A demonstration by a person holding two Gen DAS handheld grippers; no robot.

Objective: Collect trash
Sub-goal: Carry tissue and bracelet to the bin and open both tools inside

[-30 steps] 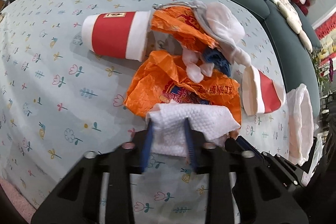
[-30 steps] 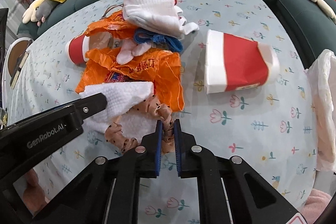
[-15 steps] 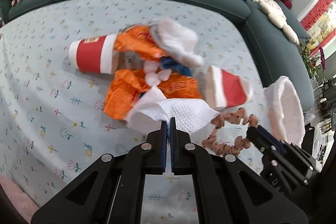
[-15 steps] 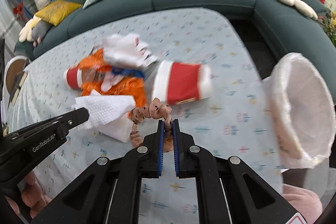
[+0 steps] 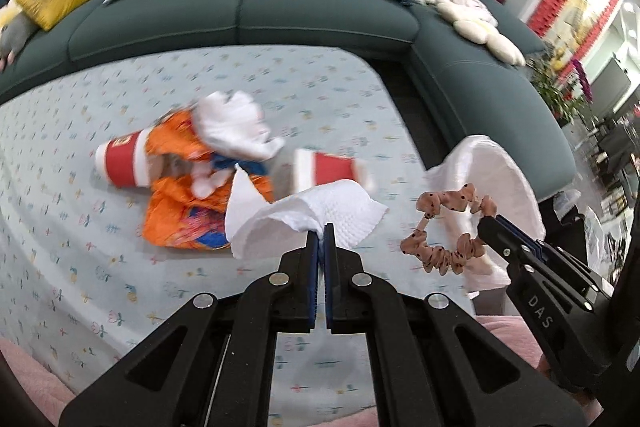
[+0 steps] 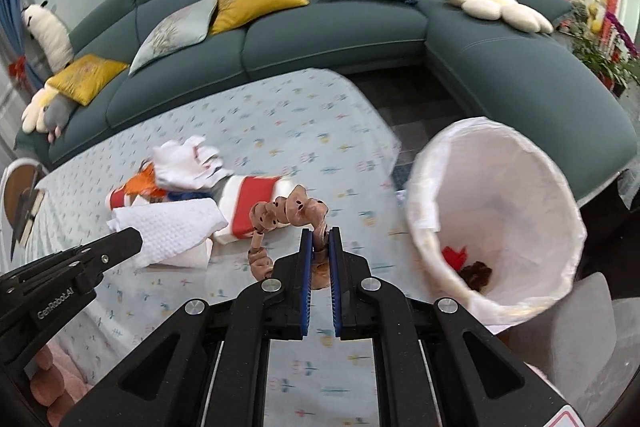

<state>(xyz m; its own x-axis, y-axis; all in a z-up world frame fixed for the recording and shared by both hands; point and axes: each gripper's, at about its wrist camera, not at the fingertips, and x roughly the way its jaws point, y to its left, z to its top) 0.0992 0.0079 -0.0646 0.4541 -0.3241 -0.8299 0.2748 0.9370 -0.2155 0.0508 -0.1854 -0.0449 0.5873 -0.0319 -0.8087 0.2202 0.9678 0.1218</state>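
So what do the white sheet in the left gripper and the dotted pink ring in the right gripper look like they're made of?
White dimpled sheet, pinched by the left gripper: probably paper towel or a nonwoven wipe, matte, embossed in a grid, holding soft folds. Pink ruffled ring with dark dots in the right gripper: likely thin fabric, a scrunchie by its gathered ruffles.

Left gripper (image 5: 322, 229): was open around white paper towel (image 5: 320, 213) lying on orange bag (image 5: 180, 223); now clamped on its edge, towel lifted clear of pile, hanging above tablecloth (image 5: 80, 267).
Right gripper (image 6: 320, 233): pinching brown dotted scrunchie (image 6: 288, 211) since 1 s ago; now raised off table, scrunchie dangling.
Both grippers pull back and swing right, pile recedes.
White-lined bin (image 6: 496, 211) goes from frame edge to full view; scrunchie now just beside bin rim.
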